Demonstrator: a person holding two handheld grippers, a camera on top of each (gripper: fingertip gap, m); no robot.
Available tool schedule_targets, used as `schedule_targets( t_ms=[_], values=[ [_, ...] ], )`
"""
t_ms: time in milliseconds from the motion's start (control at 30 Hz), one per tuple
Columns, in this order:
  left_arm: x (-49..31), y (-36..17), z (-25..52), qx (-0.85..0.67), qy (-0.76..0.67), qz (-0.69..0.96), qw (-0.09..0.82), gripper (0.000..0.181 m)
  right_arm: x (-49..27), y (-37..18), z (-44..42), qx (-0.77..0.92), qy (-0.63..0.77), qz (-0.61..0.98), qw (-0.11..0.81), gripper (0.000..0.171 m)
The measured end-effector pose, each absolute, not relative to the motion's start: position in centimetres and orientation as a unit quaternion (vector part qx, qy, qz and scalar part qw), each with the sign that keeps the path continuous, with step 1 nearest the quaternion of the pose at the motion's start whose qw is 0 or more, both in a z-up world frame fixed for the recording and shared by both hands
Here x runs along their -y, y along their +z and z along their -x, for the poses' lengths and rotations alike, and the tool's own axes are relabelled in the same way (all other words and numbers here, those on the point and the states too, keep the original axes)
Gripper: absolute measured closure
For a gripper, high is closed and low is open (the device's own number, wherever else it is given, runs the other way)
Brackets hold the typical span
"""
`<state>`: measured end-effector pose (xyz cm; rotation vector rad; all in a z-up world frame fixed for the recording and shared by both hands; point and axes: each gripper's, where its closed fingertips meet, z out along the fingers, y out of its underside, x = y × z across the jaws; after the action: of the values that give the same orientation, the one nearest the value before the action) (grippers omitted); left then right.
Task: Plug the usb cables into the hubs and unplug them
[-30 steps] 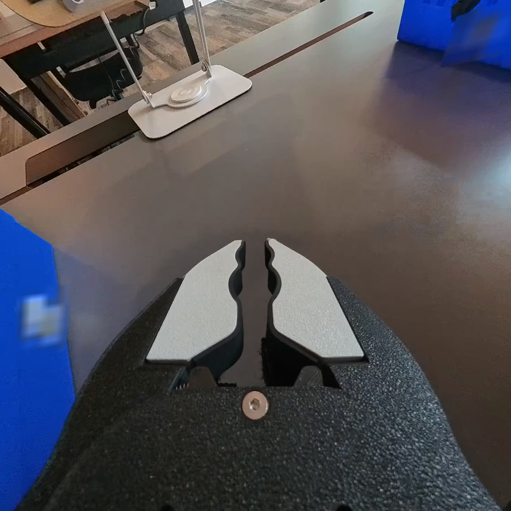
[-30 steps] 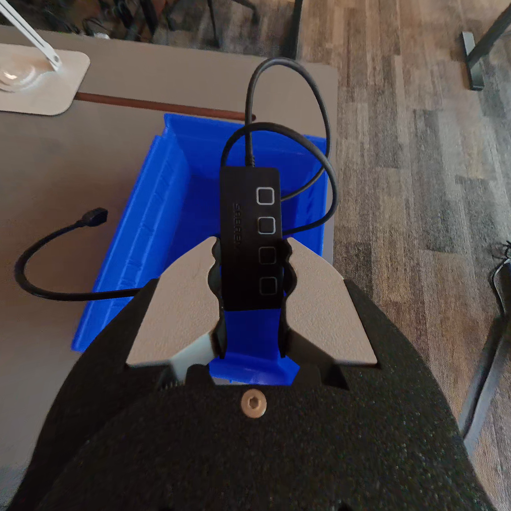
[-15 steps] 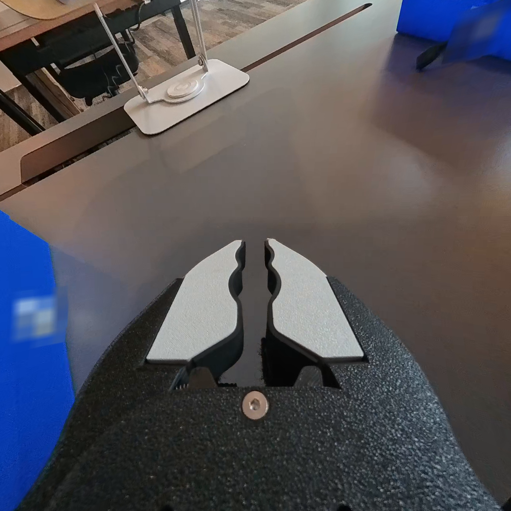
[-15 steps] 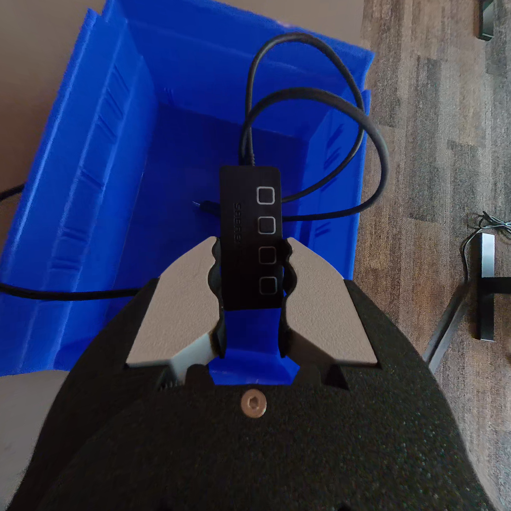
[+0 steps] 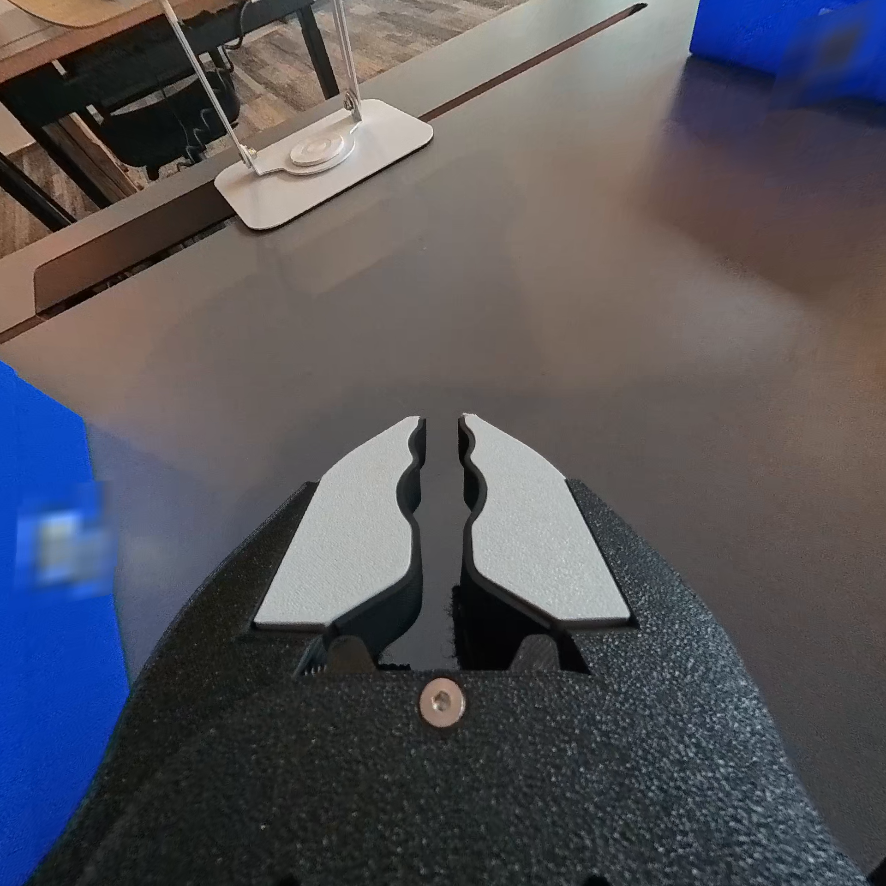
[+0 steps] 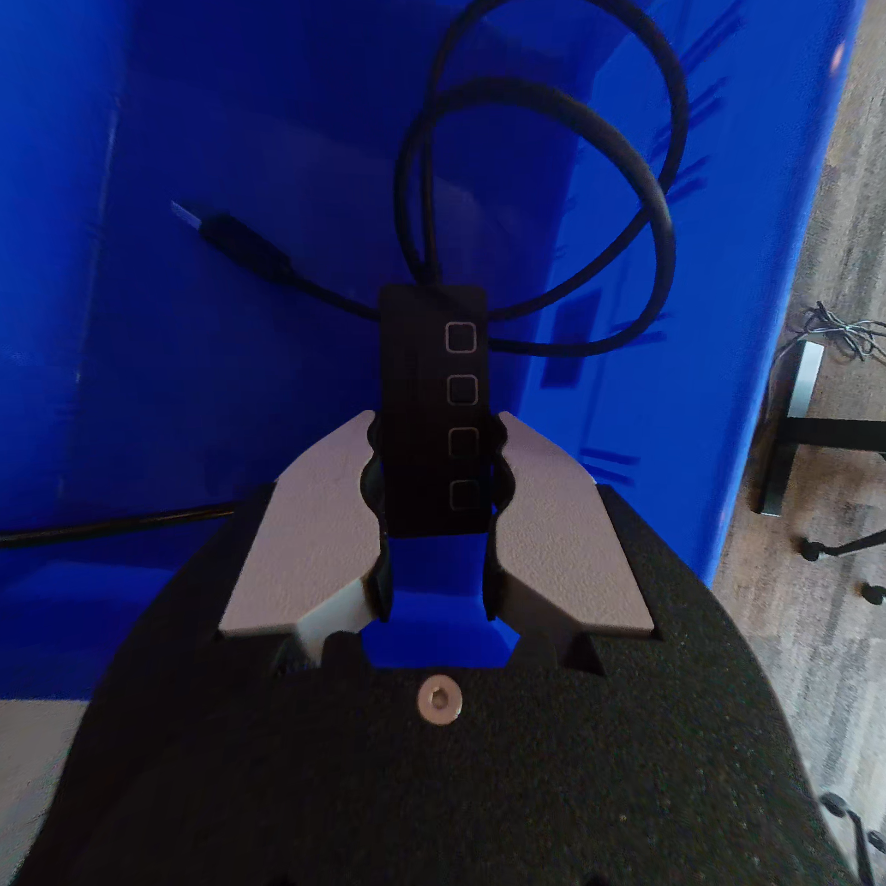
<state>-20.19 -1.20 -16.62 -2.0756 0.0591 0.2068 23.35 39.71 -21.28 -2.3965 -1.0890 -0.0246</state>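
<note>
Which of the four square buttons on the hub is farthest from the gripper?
The top button, nearest the hub's cable end. It has the brightest outline; the lower two sit between the right gripper's fingers.

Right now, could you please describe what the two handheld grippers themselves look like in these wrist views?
Both look alike. The left gripper has a rough, grainy black body with a single silver hex screw at its centre, and two pale grey fingers with wavy black inner edges. The right gripper has the same black textured shell, silver screw and grey scalloped fingers. No hands, sleeves or gripper wiring show.
</note>
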Motion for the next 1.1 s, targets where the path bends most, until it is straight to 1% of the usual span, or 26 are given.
schedule_targets(
  t_ms=[100,200,433,467,567,600,800,967,1100],
  values=[
    [1.2,-16.7,20.2,-0.024,0.084,0.860,0.502,0.169,-39.5,-22.2,-23.7,0.408,-0.027,0.882,0.236,0.129],
    [1.2,-16.9,20.1,-0.027,0.084,0.862,0.500,0.169,-38.6,-23.5,-24.0,0.414,-0.037,0.889,0.194,0.129],
    [1.1,-17.1,20.1,-0.028,0.081,0.863,0.498,0.169,-37.9,-24.0,-24.3,0.408,-0.032,0.897,0.168,0.128],
    [1.1,-17.2,20.0,-0.029,0.080,0.864,0.497,0.169,-37.9,-24.0,-24.4,0.404,-0.032,0.899,0.163,0.127],
    [1.1,-17.4,19.9,-0.031,0.080,0.866,0.493,0.168,-37.9,-23.8,-24.6,0.404,-0.034,0.900,0.159,0.109],
    [1.1,-17.4,19.9,-0.031,0.080,0.867,0.491,0.168,-37.8,-23.7,-24.4,0.406,-0.031,0.899,0.162,0.104],
    [1.3,-17.4,20.1,-0.029,0.083,0.868,0.488,0.163,-38.0,-20.9,-24.2,0.401,-0.033,0.890,0.214,0.092],
    [1.3,-17.6,20.0,-0.032,0.081,0.871,0.483,0.157,-37.9,-16.6,-23.9,0.391,-0.024,0.877,0.279,0.086],
    [1.3,-17.7,20.0,-0.031,0.081,0.872,0.482,0.151,-37.6,-12.3,-23.3,0.368,-0.021,0.861,0.350,0.085]
  ],
)
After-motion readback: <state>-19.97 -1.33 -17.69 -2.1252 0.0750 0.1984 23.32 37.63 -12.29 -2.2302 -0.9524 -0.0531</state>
